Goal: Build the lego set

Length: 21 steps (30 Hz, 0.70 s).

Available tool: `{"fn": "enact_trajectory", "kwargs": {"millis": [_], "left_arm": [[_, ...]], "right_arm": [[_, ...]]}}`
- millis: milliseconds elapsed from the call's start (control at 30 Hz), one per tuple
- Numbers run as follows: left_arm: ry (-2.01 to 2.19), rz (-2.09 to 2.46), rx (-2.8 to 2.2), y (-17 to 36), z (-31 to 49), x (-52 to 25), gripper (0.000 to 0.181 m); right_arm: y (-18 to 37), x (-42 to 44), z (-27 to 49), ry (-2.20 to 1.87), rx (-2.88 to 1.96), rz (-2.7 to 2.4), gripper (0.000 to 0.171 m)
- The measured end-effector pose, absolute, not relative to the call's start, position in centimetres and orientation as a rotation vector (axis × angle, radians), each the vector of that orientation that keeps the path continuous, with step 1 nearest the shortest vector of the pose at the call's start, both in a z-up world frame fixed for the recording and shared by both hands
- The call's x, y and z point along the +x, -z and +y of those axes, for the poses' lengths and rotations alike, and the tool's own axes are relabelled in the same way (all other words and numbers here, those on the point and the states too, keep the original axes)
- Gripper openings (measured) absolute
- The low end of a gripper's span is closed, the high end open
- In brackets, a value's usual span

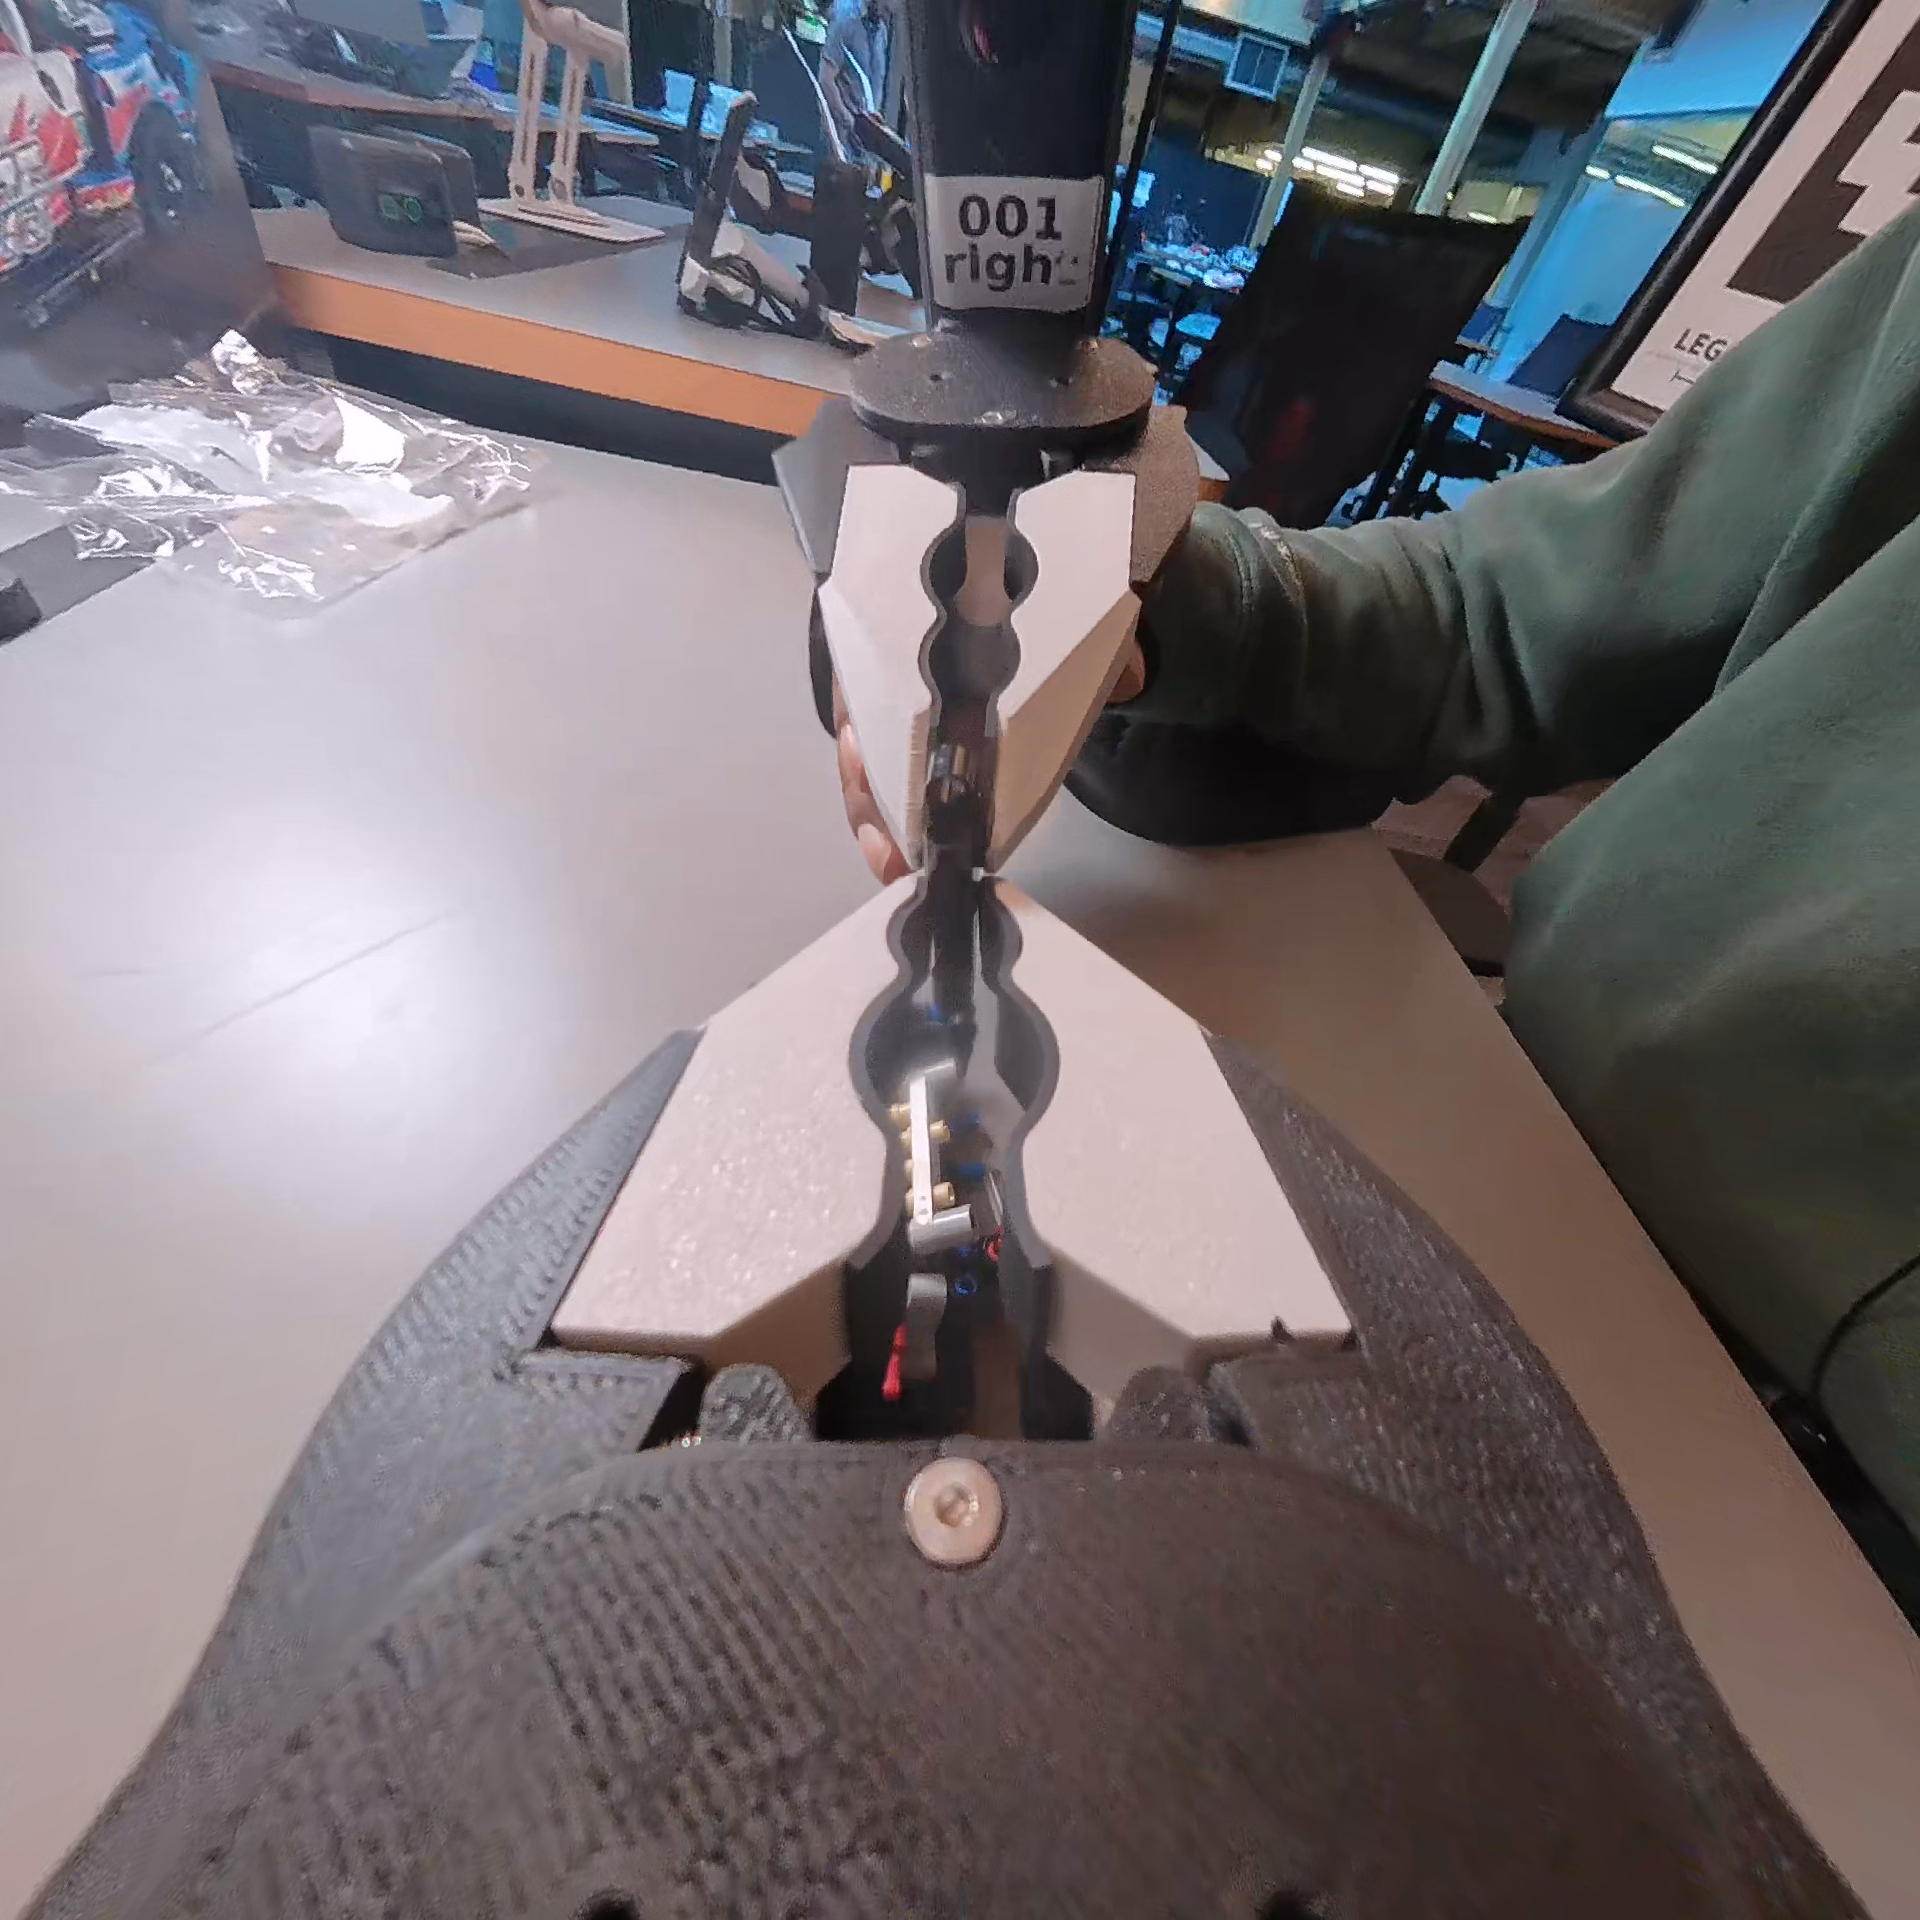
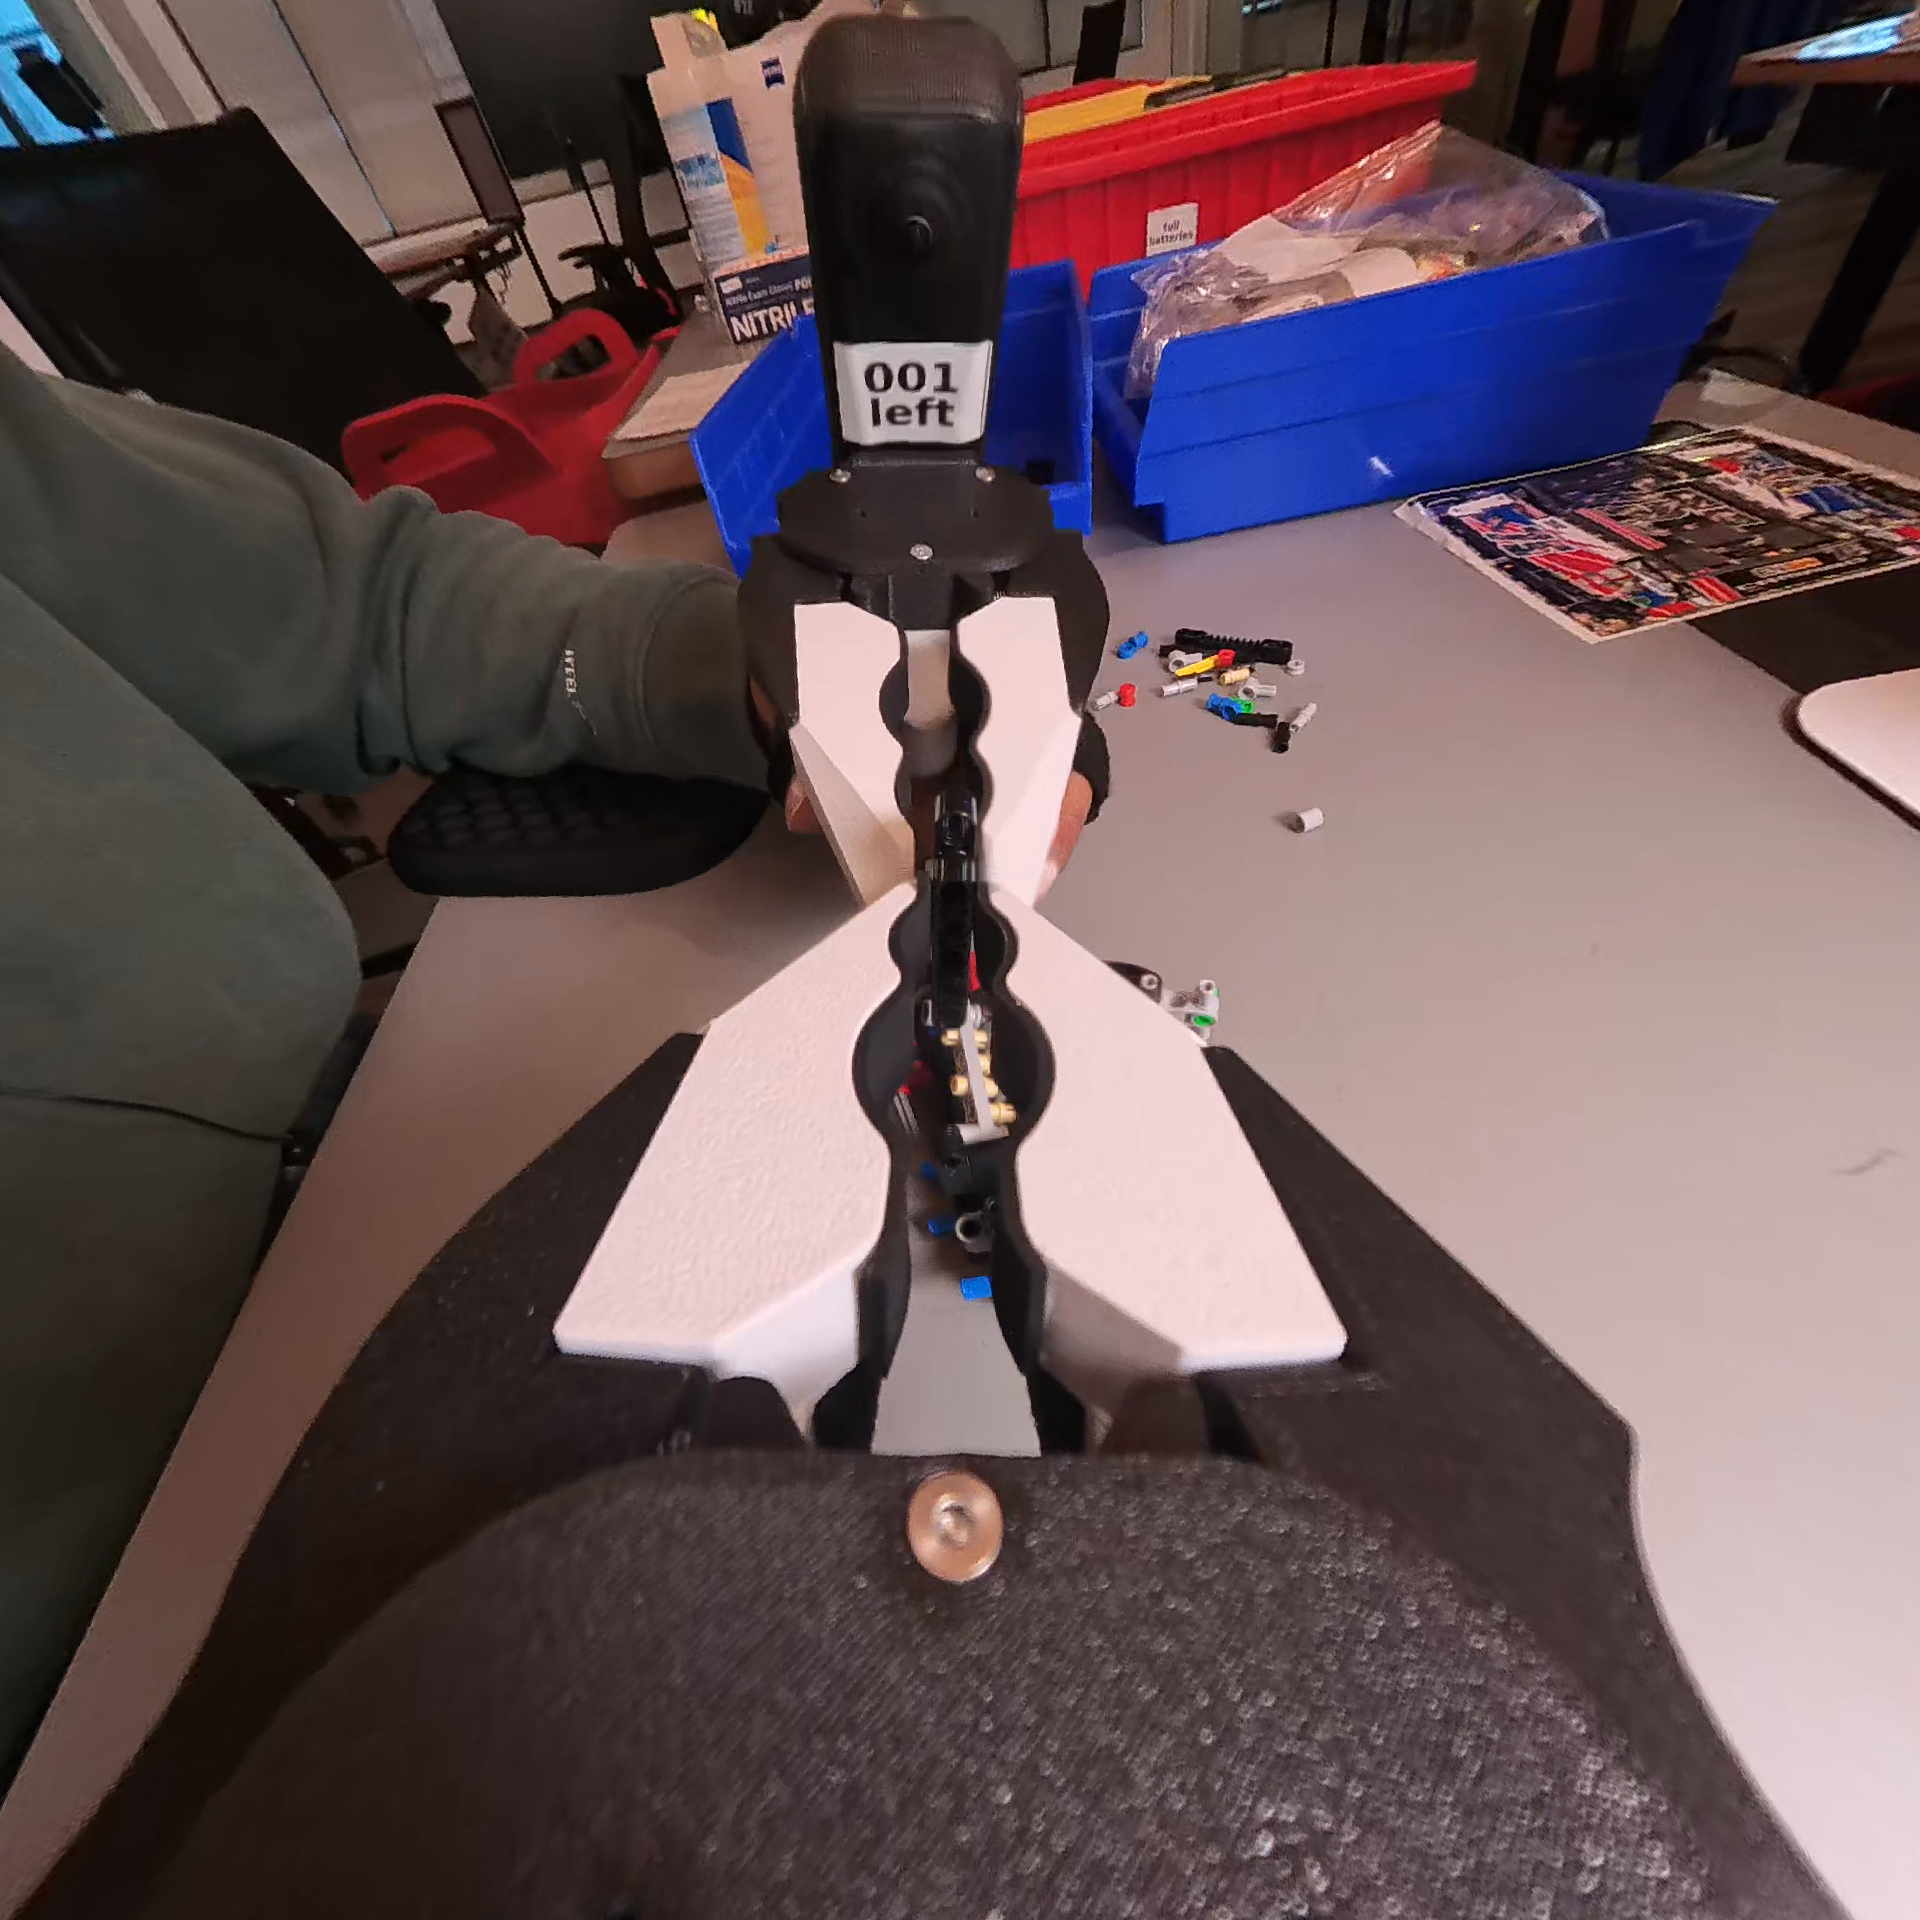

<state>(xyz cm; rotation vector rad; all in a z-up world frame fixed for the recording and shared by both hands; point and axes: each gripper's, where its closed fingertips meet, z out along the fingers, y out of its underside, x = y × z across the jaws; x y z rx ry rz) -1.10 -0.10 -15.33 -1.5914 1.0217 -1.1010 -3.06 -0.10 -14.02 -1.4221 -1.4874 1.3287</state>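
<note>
A: How far along was it?

B: Early. Both the left gripper (image 1: 951, 883) and the right gripper (image 2: 951, 883) had jaws nearly closed on one black Technic assembly (image 2: 951, 935) above the bench (image 2: 1558, 987).

A: And what was left?

B: Loose pieces (image 2: 1226, 681) lay beyond the assembly, unused.

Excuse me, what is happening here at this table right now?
A person holds two grippers tip to tip above a grey table. The left gripper and right gripper both clamp one black lego assembly between them. Loose lego pieces and an instruction booklet lie nearby.
</note>
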Motion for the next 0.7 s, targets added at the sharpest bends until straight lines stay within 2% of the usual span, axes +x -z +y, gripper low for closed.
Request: {"fn": "enact_trajectory", "kwargs": {"millis": [333, 400, 467, 533, 700], "left_arm": [[1.138, 0.979, -1.590, 15.1, 0.3, -1.5, 0.005], [1.117, 0.958, -1.604, 15.4, 0.9, -2.0, 0.006], [1.114, 0.929, -1.616, 15.8, 1.6, -2.7, 0.005], [1.125, 0.910, -1.631, 16.3, 2.2, -3.2, 0.005], [1.090, 0.972, -1.681, 17.7, 3.1, -3.3, 0.005]], "right_arm": [[13.6, -3.1, 0.6, -1.355, -1.429, -1.423, 0.007], [13.0, -2.7, 1.5, -1.352, -1.428, -1.371, 0.025], [14.1, -1.9, 2.5, -1.247, -1.459, -1.426, 0.036], [16.2, -1.2, 2.6, -1.159, -1.478, -1.527, 0.035], [19.4, -1.5, 3.4, -1.031, -1.538, -1.586, 0.021]]}}
